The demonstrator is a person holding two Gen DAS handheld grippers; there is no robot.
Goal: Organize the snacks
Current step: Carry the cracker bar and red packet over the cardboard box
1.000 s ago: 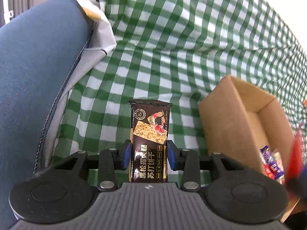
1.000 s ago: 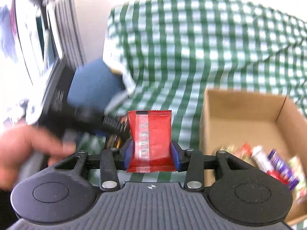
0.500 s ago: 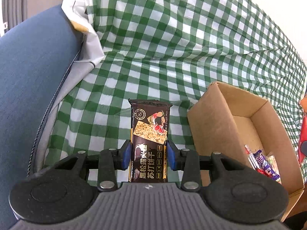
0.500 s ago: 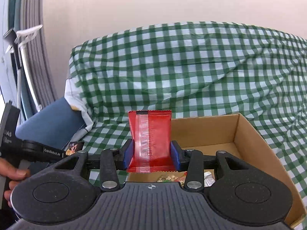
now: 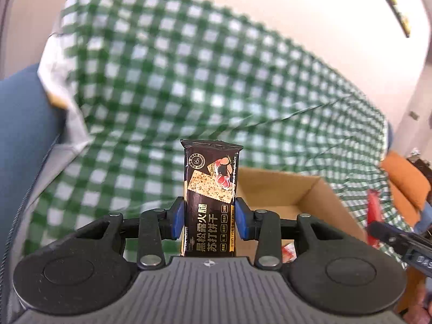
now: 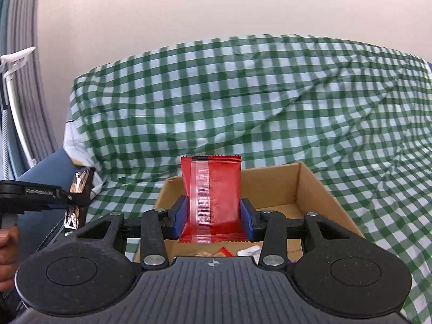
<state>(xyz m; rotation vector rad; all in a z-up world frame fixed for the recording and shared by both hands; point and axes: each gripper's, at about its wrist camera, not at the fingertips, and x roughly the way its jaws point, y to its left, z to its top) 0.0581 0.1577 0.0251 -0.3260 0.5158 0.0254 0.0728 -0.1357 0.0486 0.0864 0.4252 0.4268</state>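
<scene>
Over the cardboard box (image 6: pixel 318 189), the right gripper (image 6: pixel 213 217) clamps a red snack packet (image 6: pixel 212 197); beside the box, the left gripper (image 5: pixel 208 220) pinches a black cracker packet (image 5: pixel 210 197). Best to lower each inside the box walls before releasing.

Looks like a home living room here: a green-checked cloth (image 6: pixel 243 102) is draped over what seems a sofa, blue upholstery (image 5: pixel 19 140) shows at the left, an orange cushion (image 5: pixel 402 178) at the right, and a plain cream wall (image 6: pixel 216 8) stands behind.
</scene>
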